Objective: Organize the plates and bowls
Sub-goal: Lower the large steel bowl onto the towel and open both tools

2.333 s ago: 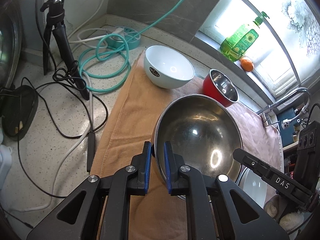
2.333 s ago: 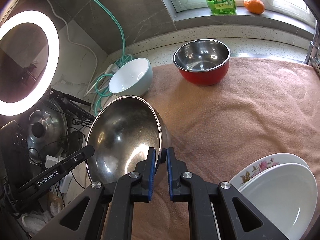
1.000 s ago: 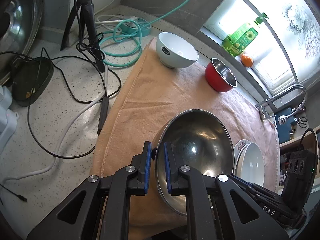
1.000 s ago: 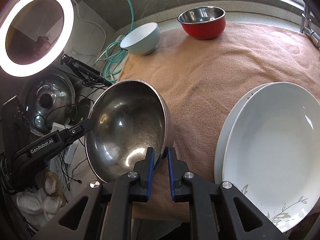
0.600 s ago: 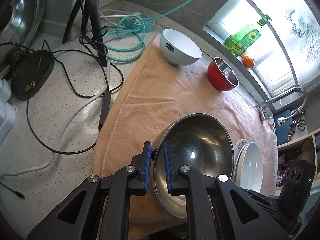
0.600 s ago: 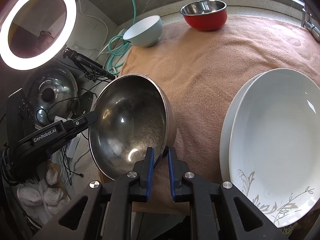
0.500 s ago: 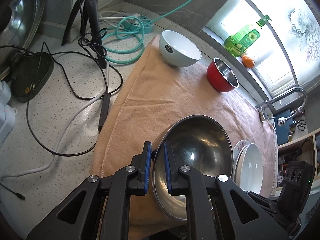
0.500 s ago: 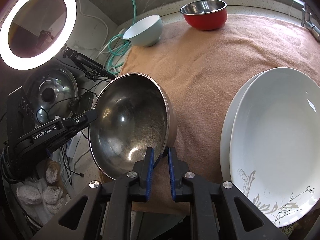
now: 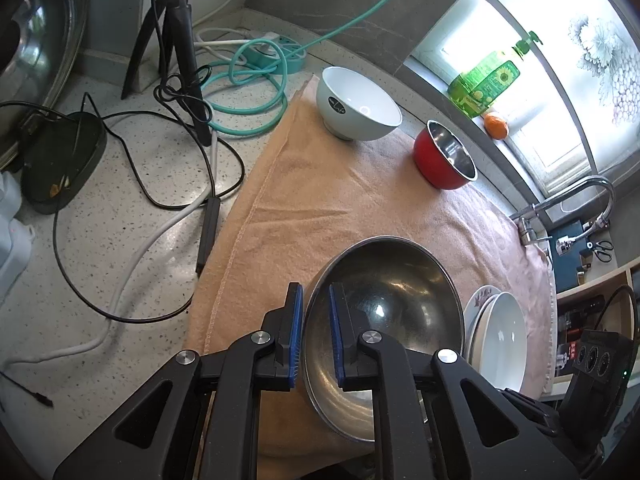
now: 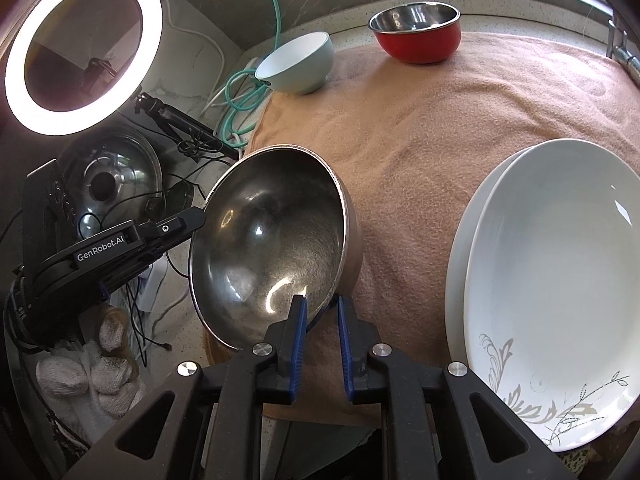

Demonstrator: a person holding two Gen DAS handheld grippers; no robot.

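Both claws pinch the rim of one steel bowl (image 9: 384, 320): the left gripper (image 9: 316, 332) on its near-left edge, the right gripper (image 10: 322, 332) on its near-right edge, jaws narrow on the thin metal. The bowl sits low over the towel (image 9: 320, 208), near edge, left of the stacked plates (image 10: 560, 280). Plates look gathered; the white bowl (image 9: 356, 104) and red bowl (image 9: 444, 156) stand apart at the far side, probably still unsorted. Whether the steel bowl touches the towel is hidden.
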